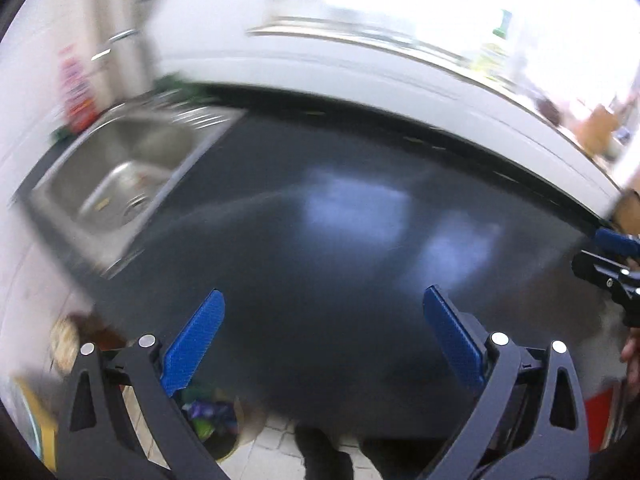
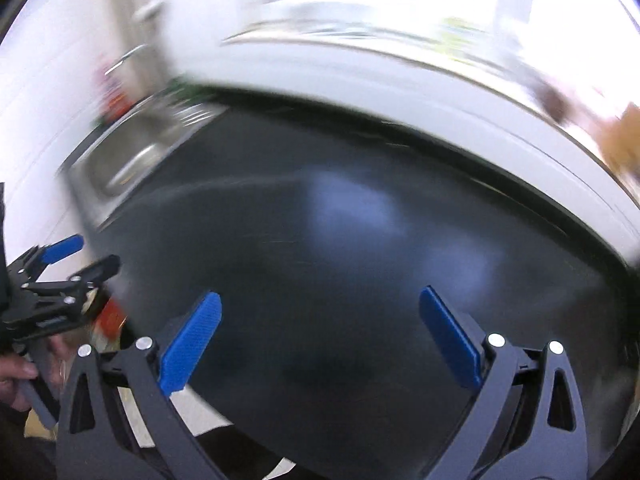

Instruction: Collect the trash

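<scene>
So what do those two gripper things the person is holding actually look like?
Both look alike. The left gripper and right gripper each have two dark grey, wedge-shaped arms with triangular cut-outs and round silver pins at the joints. Each arm ends in a flat, bright blue textured pad. No cables show, and no sleeves are clear through the blur.

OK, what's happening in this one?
A person holds a pair of tongs in each hand over a dark kitchen counter. Both the left tongs and the right tongs stand wide open with nothing between the fingers. The counter beneath them looks bare. A steel sink sits to the left, and a bin with colourful wrappers shows on the floor below. Everything is motion-blurred.
</scene>
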The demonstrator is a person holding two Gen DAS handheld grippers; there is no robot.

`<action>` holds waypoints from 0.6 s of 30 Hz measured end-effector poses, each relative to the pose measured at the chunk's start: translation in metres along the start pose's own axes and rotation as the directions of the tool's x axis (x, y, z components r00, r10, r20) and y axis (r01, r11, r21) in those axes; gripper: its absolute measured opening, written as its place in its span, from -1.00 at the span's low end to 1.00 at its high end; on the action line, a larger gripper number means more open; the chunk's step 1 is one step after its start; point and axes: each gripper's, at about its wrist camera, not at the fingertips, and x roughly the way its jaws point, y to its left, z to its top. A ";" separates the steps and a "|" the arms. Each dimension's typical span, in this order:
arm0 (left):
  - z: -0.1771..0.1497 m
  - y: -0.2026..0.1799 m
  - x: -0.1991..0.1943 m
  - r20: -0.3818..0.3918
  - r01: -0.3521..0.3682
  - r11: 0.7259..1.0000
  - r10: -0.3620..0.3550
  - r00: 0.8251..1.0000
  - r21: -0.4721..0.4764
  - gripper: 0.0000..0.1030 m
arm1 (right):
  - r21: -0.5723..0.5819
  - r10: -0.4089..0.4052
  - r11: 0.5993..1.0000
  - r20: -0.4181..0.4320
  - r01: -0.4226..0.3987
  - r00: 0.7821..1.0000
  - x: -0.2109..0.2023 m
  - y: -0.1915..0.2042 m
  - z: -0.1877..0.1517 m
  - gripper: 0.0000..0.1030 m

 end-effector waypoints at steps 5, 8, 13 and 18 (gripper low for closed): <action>0.036 -0.077 0.017 0.001 0.022 0.991 -0.022 1.000 0.131 0.87 | 0.169 -0.117 0.979 0.028 0.111 0.993 -0.028 -0.070 -0.018 0.86; 0.042 -0.104 0.022 -0.017 0.032 0.987 -0.030 0.999 0.159 0.87 | 0.243 -0.144 0.961 0.038 0.131 0.989 -0.037 -0.100 -0.026 0.86; 0.044 -0.127 0.030 -0.045 0.049 0.982 -0.042 0.998 0.185 0.87 | 0.289 -0.154 0.947 0.033 0.138 0.987 -0.039 -0.127 -0.036 0.86; 0.045 -0.140 0.033 -0.053 0.045 0.979 -0.035 0.998 0.199 0.87 | 0.299 -0.144 0.945 0.026 0.130 0.989 -0.035 -0.143 -0.032 0.86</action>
